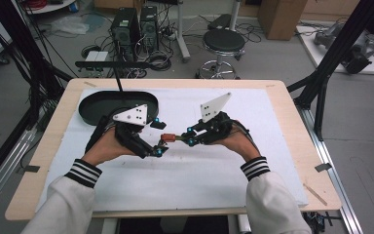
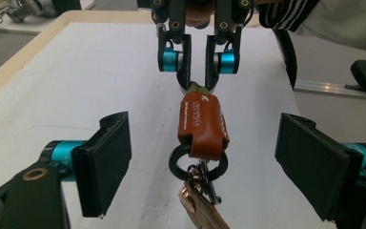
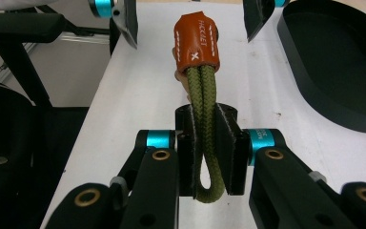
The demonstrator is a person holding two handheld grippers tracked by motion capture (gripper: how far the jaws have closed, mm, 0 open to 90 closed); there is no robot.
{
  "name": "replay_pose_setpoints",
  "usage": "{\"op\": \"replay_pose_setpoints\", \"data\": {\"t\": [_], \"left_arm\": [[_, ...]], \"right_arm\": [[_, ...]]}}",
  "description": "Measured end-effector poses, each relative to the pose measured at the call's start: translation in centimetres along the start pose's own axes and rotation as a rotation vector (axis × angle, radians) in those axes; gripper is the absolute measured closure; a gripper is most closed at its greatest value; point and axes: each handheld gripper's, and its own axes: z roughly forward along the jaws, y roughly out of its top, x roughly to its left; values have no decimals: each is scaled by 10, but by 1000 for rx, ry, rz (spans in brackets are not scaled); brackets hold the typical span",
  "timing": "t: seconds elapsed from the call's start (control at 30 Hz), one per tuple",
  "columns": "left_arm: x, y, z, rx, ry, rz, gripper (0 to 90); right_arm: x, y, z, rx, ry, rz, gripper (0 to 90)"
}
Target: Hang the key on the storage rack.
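right gripper point(image 3: 209, 157): clenched on the green cord loop point(image 3: 204, 119) of the keychain; both strands sit between the pads, the loop end poking out behind them.
left gripper point(image 2: 205, 162): released, jaws wide, one either side of the leather tab point(image 2: 201, 125) and touching nothing.
keychain point(image 1: 168, 139): slung between the two grippers over the white mat point(image 1: 253, 161), near mid-table. Tab hangs from the cord, black ring point(image 2: 198, 164) under it, key point(image 2: 202, 210) at the bottom.
tray point(image 1: 95, 105): black oval, far left of the mat, well apart from the keychain. Likely the drop spot, my guess.
step in hand: looks like a handover or a second grip, left taking the ring end while right holds the cord.
how to do it well: centre the left jaws on the tab or ring before closing. Take the leather, not the key; the key is loose on the ring and would probably swivel out. Keep the right hand steady and the cord taut so the tab doesn't swing. Release right only once left has a firm hold.
hard to see: key is cut off by the bottom edge in the left gripper view. Clip between ring and key is a tangle, can't tell its type. Can't tell whether the key touches the mat. In the high view the keychain is small and partly behind the jaws.
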Motion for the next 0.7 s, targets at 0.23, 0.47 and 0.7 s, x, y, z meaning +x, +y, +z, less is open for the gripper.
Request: {"op": "replay_pose_setpoints", "data": {"t": [0.23,0.47,0.7], "left_arm": [[-1,3,6,66,-13,6,301],[-1,3,11,113,-14,8,384],[0,4,14,133,-14,0,471]], "right_arm": [[0,0,4,15,9,-4,797],[0,0,5,23,13,-8,797],[-1,-1,6,36,13,-5,797]]}}
